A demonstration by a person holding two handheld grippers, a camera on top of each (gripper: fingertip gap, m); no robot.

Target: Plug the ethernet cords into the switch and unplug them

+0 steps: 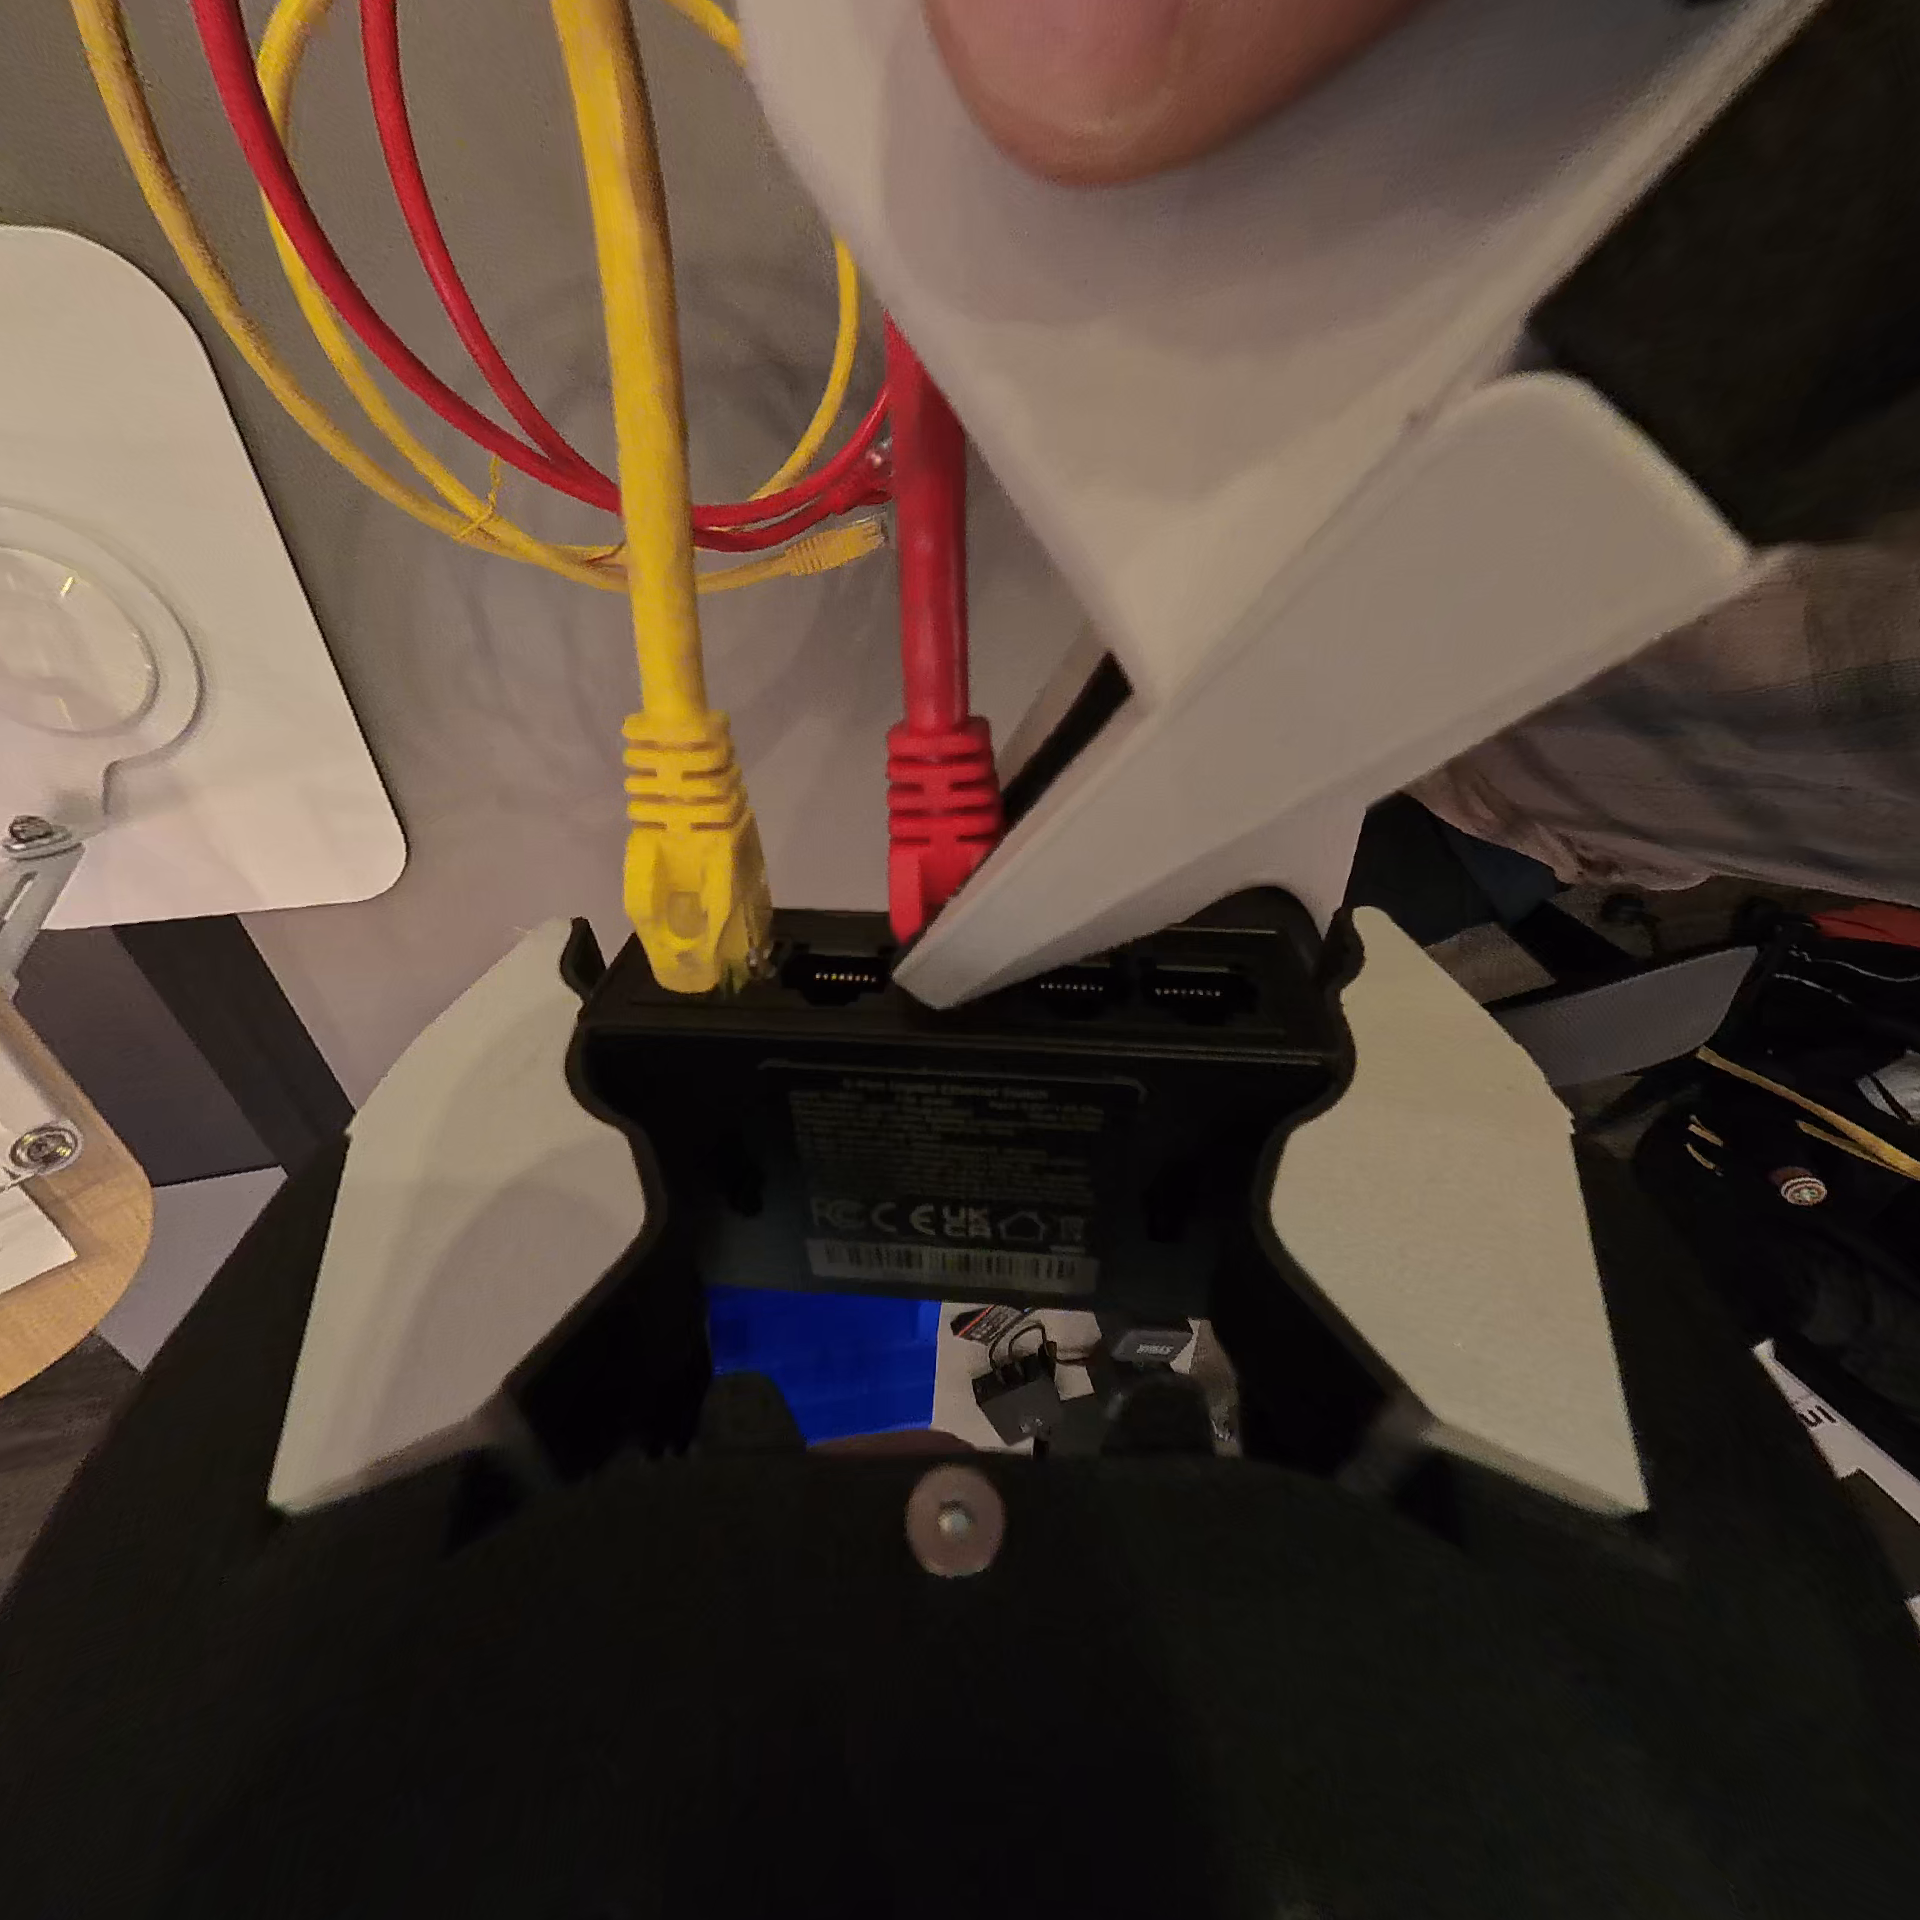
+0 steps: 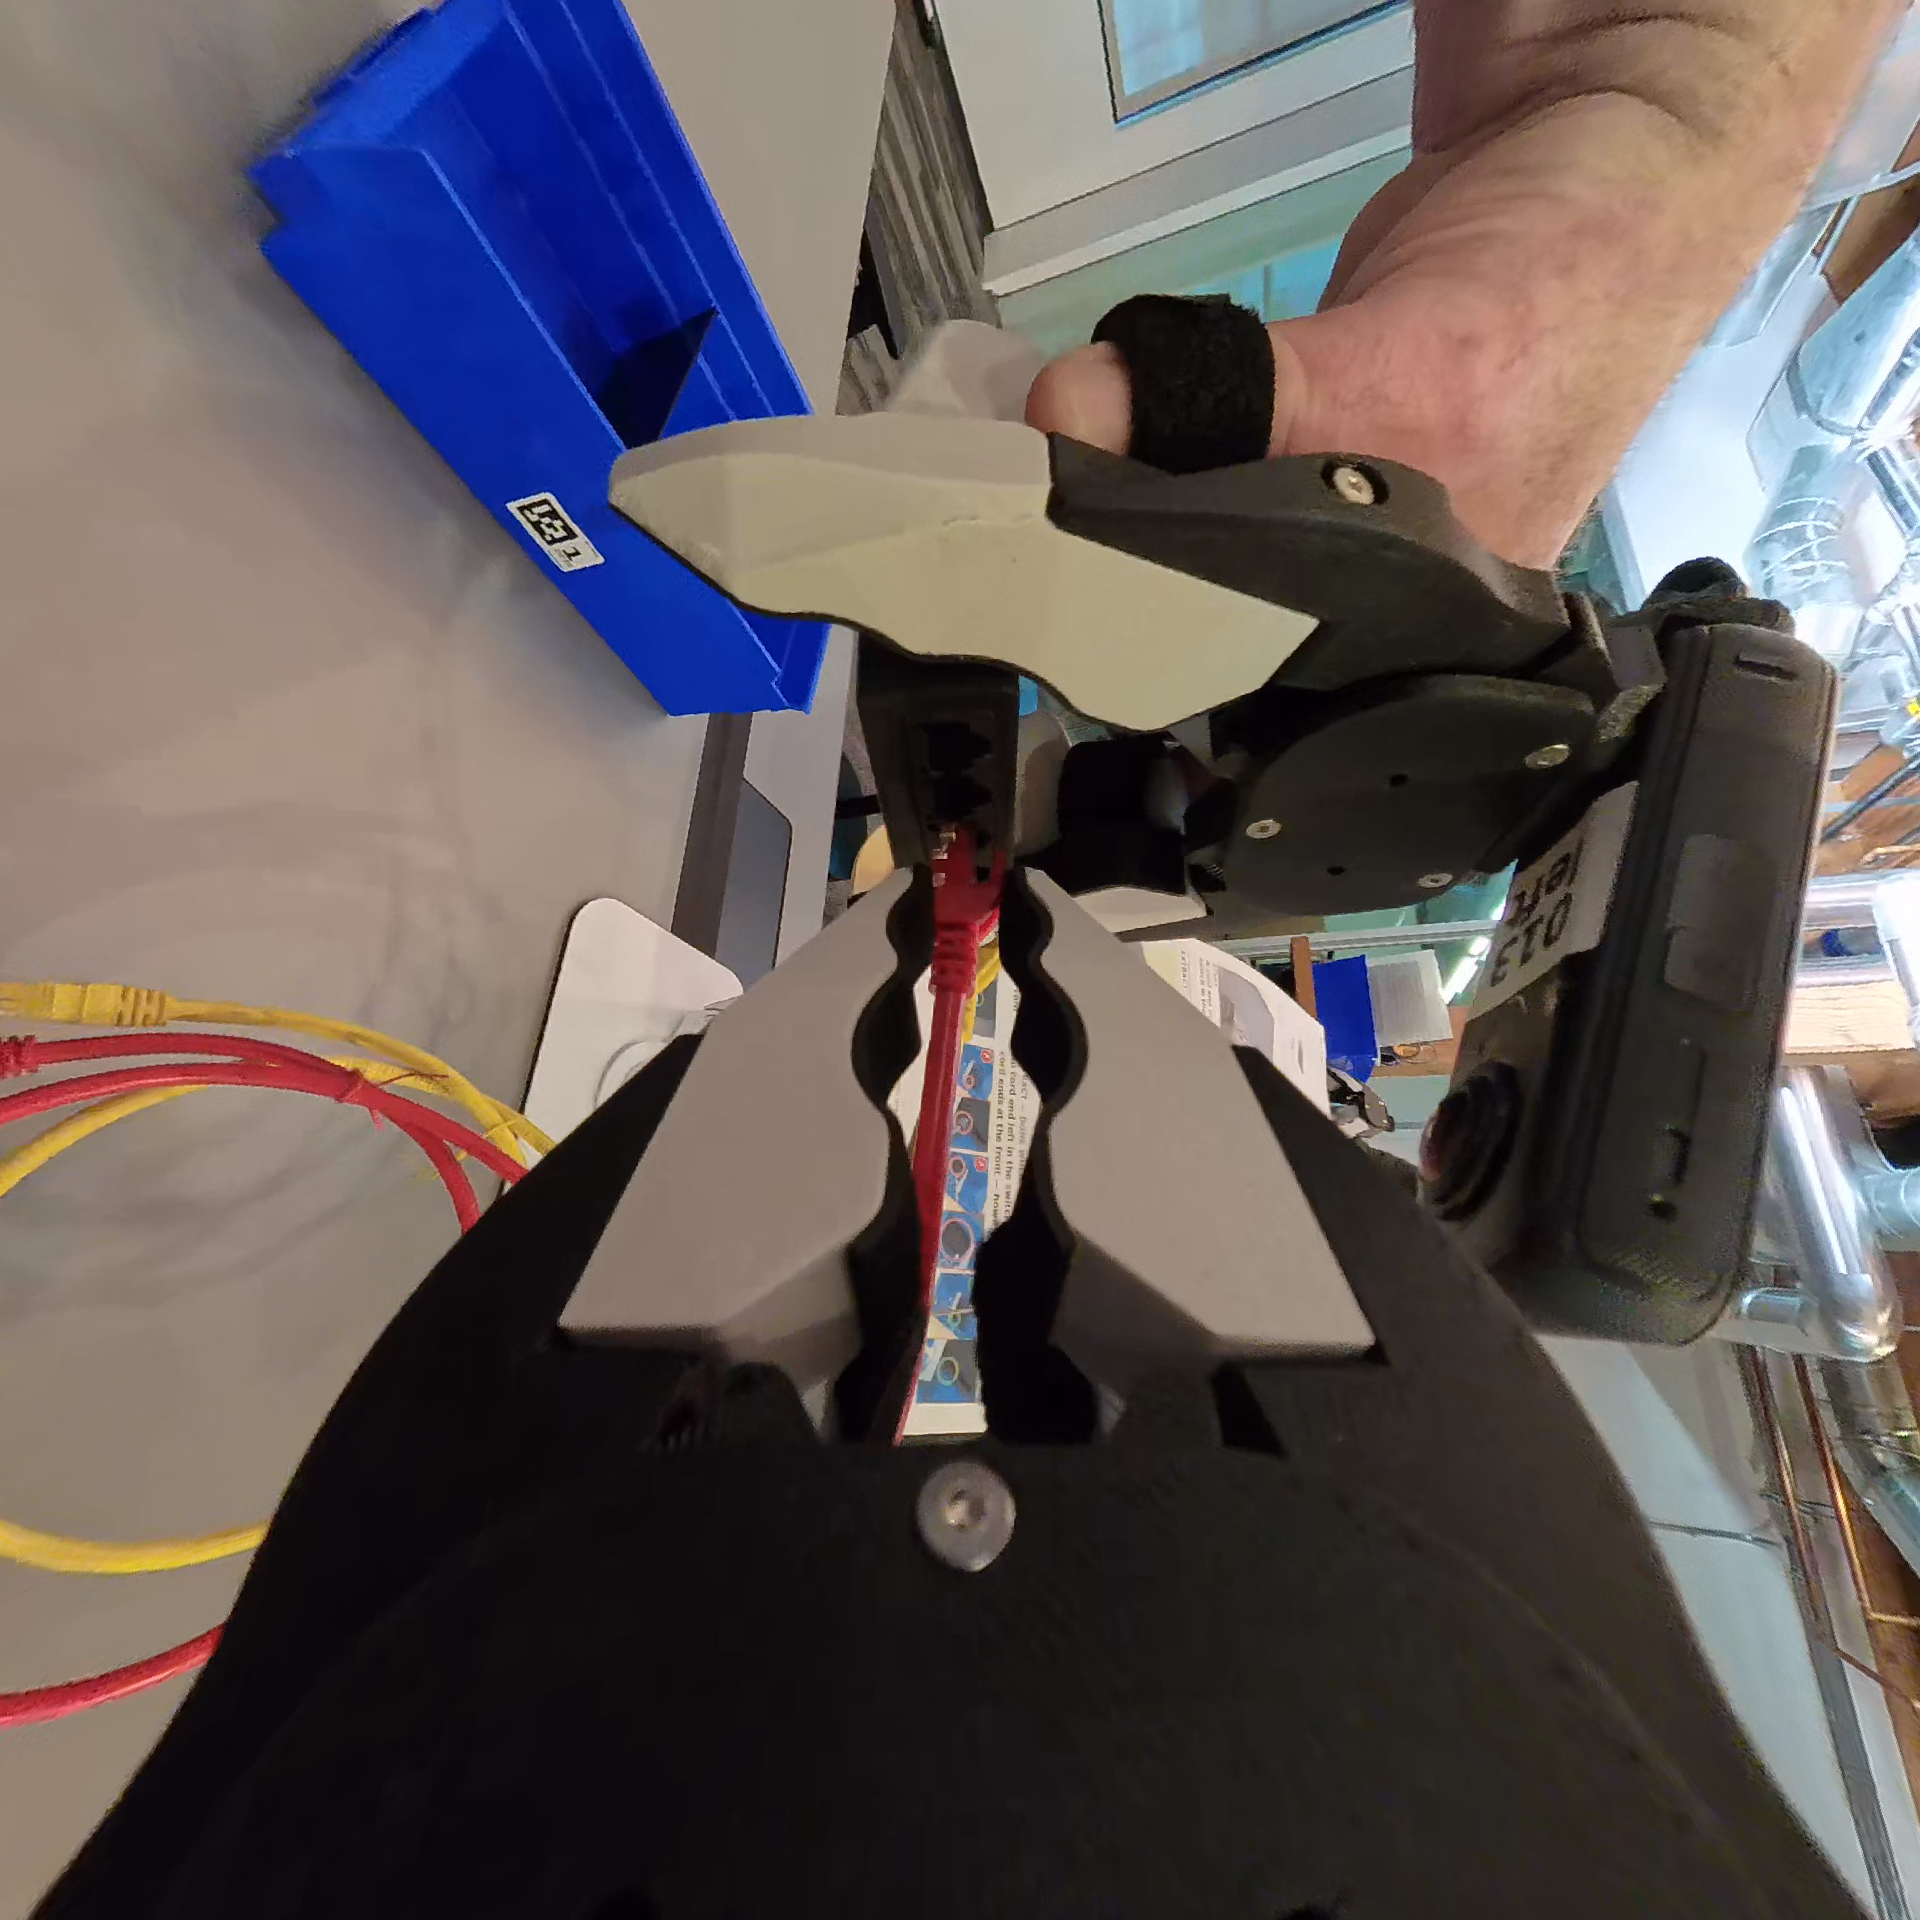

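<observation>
A blue plastic bin (image 2: 540, 353) lies on the grey table (image 2: 208, 779), near its far edge (a small label sits on the bin's side). A white plate (image 1: 177, 582) with a clear round dome lies near the table's edge.

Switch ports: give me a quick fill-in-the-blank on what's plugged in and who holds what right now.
1. The left hand-held gripper is shut on the black ____.
2. The cord plugged into the end port is ____.
3. The right hand-held gripper's fingers flank the ____ cord's plug without clamping it.
4. The bin on the grey table is ____.

Missing words: switch; yellow; red; blue
</observation>
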